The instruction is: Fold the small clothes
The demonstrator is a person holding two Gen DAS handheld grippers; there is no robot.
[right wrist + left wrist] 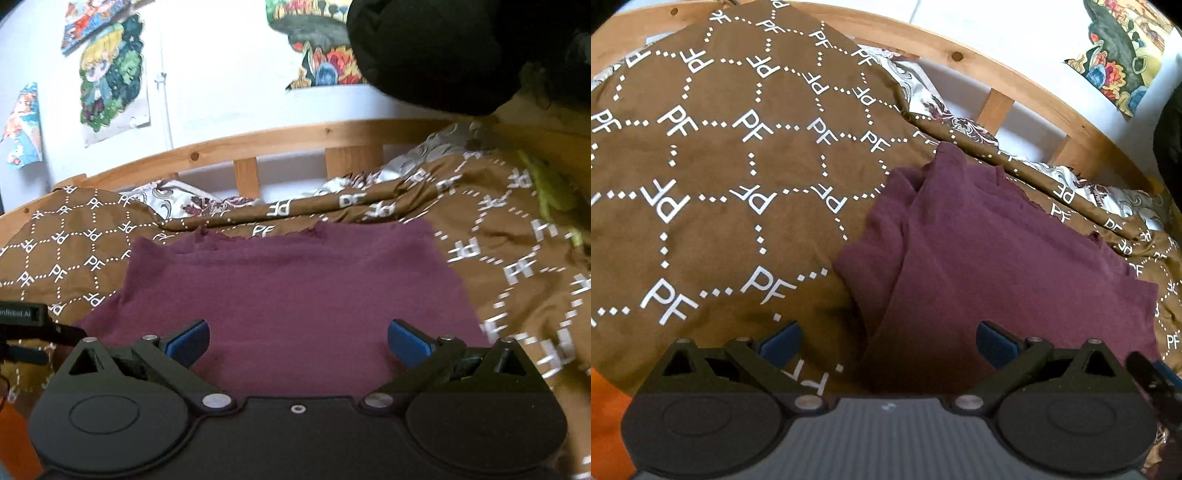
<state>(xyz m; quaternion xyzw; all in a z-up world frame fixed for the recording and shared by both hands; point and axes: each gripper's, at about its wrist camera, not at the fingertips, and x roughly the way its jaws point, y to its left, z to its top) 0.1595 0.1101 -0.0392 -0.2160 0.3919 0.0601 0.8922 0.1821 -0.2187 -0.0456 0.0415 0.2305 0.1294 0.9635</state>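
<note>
I had both tools over the bed, looking down along their blue pads. The left gripper (888, 341) had its jaws spread wide with nothing between them, hanging above the near left edge of the maroon garment (993, 266). From that side the cloth showed as folded layers, with long creases running away from me and one ragged edge at the far end. The right gripper (298, 341) was likewise wide open and empty, its pads straddling the near part of the same maroon garment (291, 291), which lay flat as a rough rectangle, frayed along its far edge.

The garment rested on a brown bedspread (720, 155) printed with white "PF" letters and dotted lines. Beyond it a paler patterned sheet (177, 201) showed at the bedspread's bunched edge, just before the wooden bed rail (258, 142). Colourful pictures (107, 77) hung on the white wall behind. A dark shape filled my right view's upper corner; I could not tell what it was.
</note>
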